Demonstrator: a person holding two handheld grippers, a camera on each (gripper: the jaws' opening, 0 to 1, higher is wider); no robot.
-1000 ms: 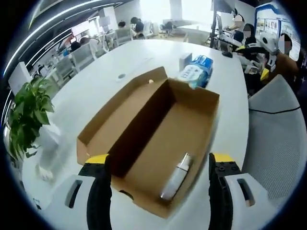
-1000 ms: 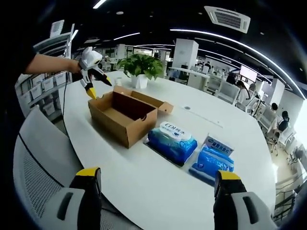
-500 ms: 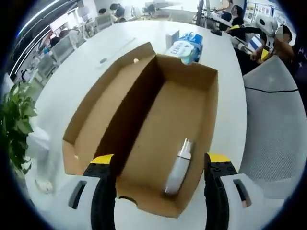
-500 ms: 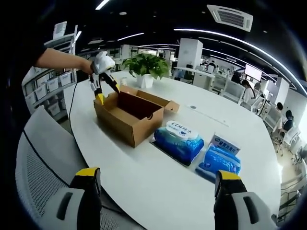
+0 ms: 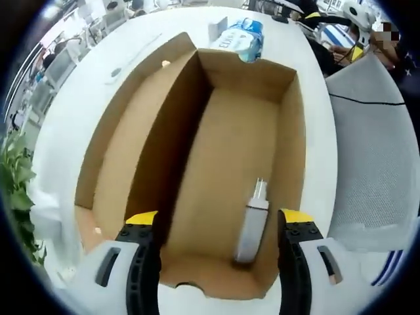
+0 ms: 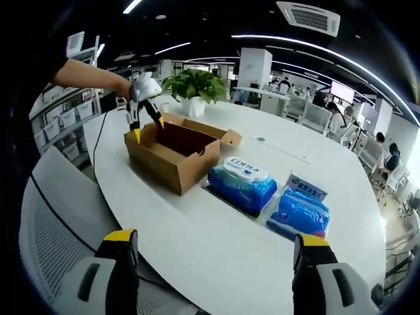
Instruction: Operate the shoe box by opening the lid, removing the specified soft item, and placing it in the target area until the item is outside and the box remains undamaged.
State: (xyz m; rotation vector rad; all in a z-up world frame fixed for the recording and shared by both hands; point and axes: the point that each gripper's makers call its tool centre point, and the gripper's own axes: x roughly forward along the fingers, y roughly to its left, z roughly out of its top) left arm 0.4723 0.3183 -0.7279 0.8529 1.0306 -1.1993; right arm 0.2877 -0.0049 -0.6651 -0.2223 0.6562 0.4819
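Observation:
An open brown cardboard shoe box point(image 5: 164, 164) lies under my left gripper point(image 5: 216, 226), its lid folded out to the left. A white tube-shaped item point(image 5: 251, 223) rests on the box floor near the front wall, between my open jaws and below them. In the right gripper view the same box point(image 6: 172, 152) stands far off on the white table point(image 6: 197, 243), with the left gripper point(image 6: 146, 105) held by a hand over its near end. My right gripper point(image 6: 213, 246) hangs open above the table's edge with nothing between its fingers.
Two blue wet-wipe packs point(image 6: 243, 186) point(image 6: 300, 213) lie on the table right of the box. A potted plant point(image 6: 194, 86) stands behind the box. A grey mesh chair point(image 5: 374, 151) is beside the table. People sit at desks further back.
My left gripper has moved closer over the box and tilted down, so the box interior and the white item look larger. The right gripper has hardly moved.

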